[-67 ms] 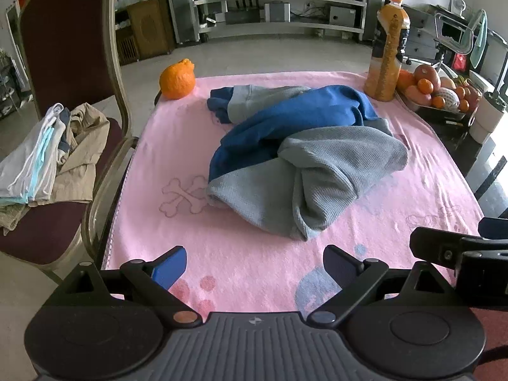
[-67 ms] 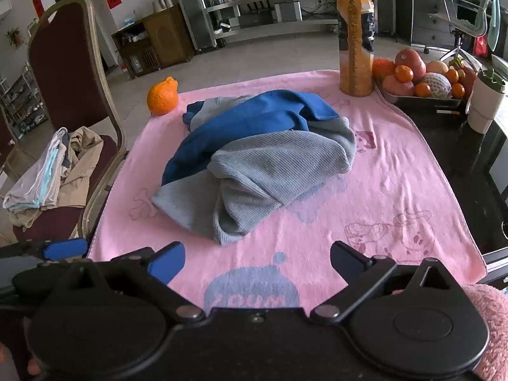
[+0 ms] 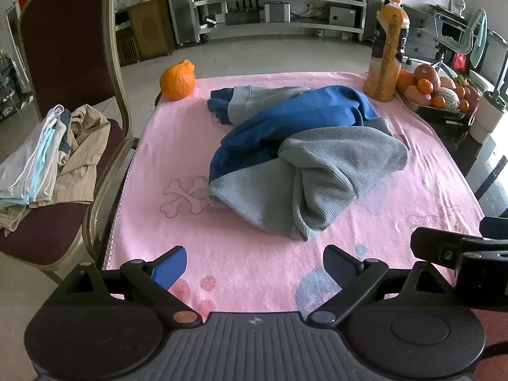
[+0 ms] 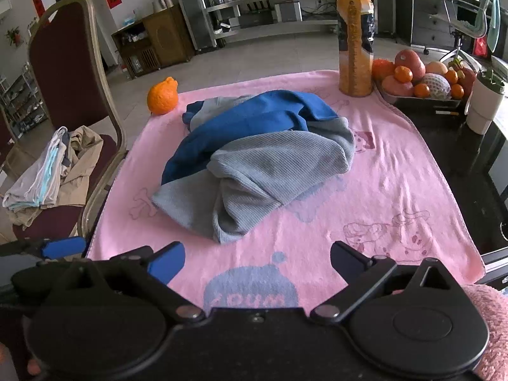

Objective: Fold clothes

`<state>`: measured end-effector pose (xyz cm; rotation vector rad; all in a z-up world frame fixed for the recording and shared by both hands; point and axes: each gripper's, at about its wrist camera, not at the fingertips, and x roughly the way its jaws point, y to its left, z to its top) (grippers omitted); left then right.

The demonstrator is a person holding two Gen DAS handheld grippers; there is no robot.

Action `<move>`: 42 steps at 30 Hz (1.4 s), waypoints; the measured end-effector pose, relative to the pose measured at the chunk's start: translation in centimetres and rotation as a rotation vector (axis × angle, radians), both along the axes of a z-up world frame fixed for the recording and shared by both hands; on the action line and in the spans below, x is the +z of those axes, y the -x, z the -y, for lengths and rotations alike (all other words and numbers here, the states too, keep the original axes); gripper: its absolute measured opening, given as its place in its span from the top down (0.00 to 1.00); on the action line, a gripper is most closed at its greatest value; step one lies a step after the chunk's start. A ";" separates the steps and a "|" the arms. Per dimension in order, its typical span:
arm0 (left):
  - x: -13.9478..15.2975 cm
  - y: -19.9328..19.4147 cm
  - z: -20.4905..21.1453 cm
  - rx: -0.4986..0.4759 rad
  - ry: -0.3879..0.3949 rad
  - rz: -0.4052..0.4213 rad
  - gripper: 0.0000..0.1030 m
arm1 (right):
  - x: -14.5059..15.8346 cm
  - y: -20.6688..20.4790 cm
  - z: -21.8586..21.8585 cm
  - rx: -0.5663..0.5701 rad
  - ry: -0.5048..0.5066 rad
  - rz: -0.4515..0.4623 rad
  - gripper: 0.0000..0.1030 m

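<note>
The garment [image 3: 301, 155] sits in a loose heap in the middle of the pink towel [image 3: 254, 263], and it is nowhere near folded. It's two-tone: a deep blue part lies across the far side of the heap, and a grey waffle-knit part is bunched and rolled over the near side. A grey band pokes out at the far left end, next to a bit more blue. The near grey edge curls under itself in a thick fold.

Both claws hang over the towel's near edge, short of the garment. The left gripper [image 3: 254, 266] is spread wide with nothing between its fingers. The right gripper [image 4: 257, 263] is just as wide and just as empty. Each one shows at the edge of the other's view.

Against the frame a moment ago, nothing differs: the heap has the same shape and both claws sit at the same spot.

Beyond the garment, an orange [image 3: 177, 80] sits at the towel's far left corner and a juice bottle [image 3: 388, 50] at the far right one. The bottle's label is too blurred to read. A blue patch on the towel, near the right claw, carries letters that I can't read for sure.
</note>
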<state>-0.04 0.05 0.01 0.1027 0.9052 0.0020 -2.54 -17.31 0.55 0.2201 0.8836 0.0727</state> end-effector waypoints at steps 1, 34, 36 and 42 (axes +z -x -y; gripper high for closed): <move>0.0 0.0 0.0 0.000 -0.001 0.000 0.08 | 0.0 0.0 -0.1 0.001 0.012 0.005 0.04; 0.1 0.0 0.0 -0.006 -0.004 0.000 0.08 | -0.1 -0.1 0.2 -0.001 0.012 -0.022 0.02; 0.1 0.0 0.0 -0.006 -0.003 0.000 0.08 | -0.1 -0.1 0.2 -0.002 0.012 -0.024 0.02; 0.1 0.0 -0.1 -0.031 0.001 0.001 0.08 | -0.2 -0.2 0.3 -0.003 0.013 -0.025 0.02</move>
